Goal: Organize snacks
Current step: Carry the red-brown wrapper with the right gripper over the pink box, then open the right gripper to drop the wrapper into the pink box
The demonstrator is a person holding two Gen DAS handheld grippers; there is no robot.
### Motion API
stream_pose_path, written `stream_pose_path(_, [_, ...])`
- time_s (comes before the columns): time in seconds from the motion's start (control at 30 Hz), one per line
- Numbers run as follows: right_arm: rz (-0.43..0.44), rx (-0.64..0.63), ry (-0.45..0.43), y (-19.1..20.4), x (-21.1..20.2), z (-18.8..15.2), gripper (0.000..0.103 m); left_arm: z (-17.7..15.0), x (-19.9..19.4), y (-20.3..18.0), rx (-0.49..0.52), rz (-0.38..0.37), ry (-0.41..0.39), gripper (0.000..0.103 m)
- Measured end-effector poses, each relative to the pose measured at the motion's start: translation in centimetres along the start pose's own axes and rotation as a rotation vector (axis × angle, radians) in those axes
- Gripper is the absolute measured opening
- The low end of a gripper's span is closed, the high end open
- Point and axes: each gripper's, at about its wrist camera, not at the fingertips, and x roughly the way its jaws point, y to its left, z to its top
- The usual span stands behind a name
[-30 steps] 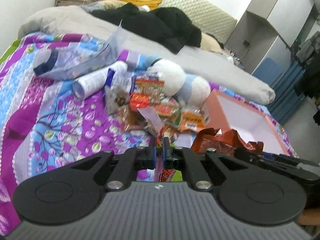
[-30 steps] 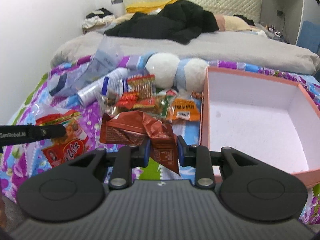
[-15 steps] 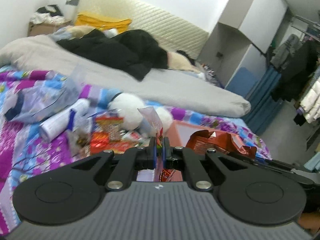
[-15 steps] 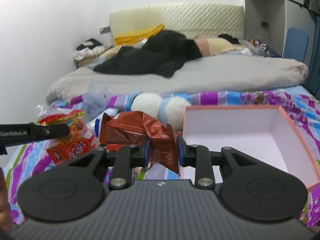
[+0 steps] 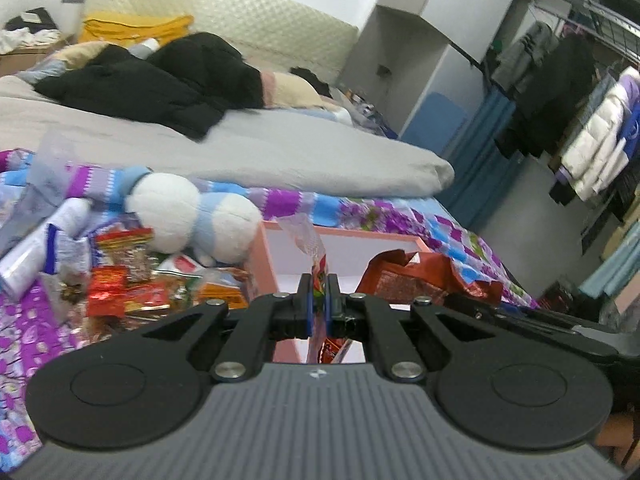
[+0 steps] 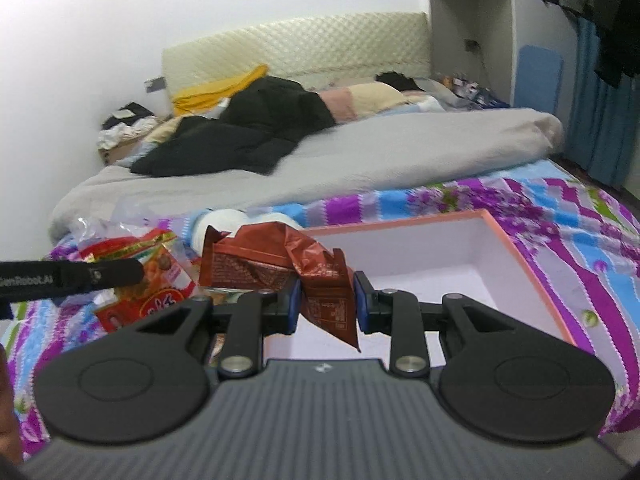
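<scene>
A crumpled brown foil snack packet (image 6: pixel 304 272) is pinched between the blue pads of the right hand-held gripper (image 6: pixel 325 307). It is held off the bed, and in the right wrist view it appears in front of the near left part of the box. A red and orange snack bag (image 6: pixel 154 280) with a clear top is pinched at its edge by the left hand-held gripper (image 5: pixel 318 304), whose jaws are pressed almost together on the thin film. This bag hangs clear of the bed, to the left of the brown packet.

The open box (image 6: pixel 516 256) has salmon-pink walls and a white inside. It lies on the patterned purple and blue bedspread (image 6: pixel 568 208), toward the bed's right edge. No snacks are visible in the part of it that shows.

The remaining snack packets (image 5: pixel 128 280) lie in a loose heap on the bedspread, just left of the box. A white and blue plush toy (image 5: pixel 188 216) rests against the heap's far side, touching the box's left wall. A white tube (image 5: pixel 36 248) and a clear plastic bag (image 5: pixel 48 168) lie further left.

A grey duvet (image 5: pixel 280 148) covers the far half of the bed, with a black jacket (image 5: pixel 160 80) on it.
</scene>
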Motion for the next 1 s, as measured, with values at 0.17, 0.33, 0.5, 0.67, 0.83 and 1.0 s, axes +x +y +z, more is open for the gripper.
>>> stream_pose_path(0.17, [-0.043,0.03,0.045,-2.6,1.8,-0.6,0.03,0.2,4.2,-1.1,0.026,-0.034,0.046,0.006])
stream_pose_path(0.33, [-0.076,0.046,0.096,-4.7,4.4,-1.2,0.031,0.1,8.9,-1.9,0.039,-0.071,0.113,0.006])
stream_pose_path(0.5, [-0.104,0.06,0.141,-6.5,7.1,-1.8,0.031,-0.1,13.7,-2.5,0.047,-0.092,0.176,0.006])
stream_pose_path(0.67, [-0.119,0.062,0.183,-7.8,9.9,-2.1,0.031,-0.5,17.7,-2.2,0.054,-0.094,0.235,0.006])
stream_pose_path(0.83, [-0.123,0.062,0.227,-8.5,12.3,-2.5,0.032,-0.9,20.1,-1.5,0.041,-0.102,0.285,0.006])
stream_pose_path(1.0, [-0.128,0.075,0.263,-8.9,13.6,-3.1,0.041,-1.0,20.9,-1.8,0.061,-0.104,0.317,0.013])
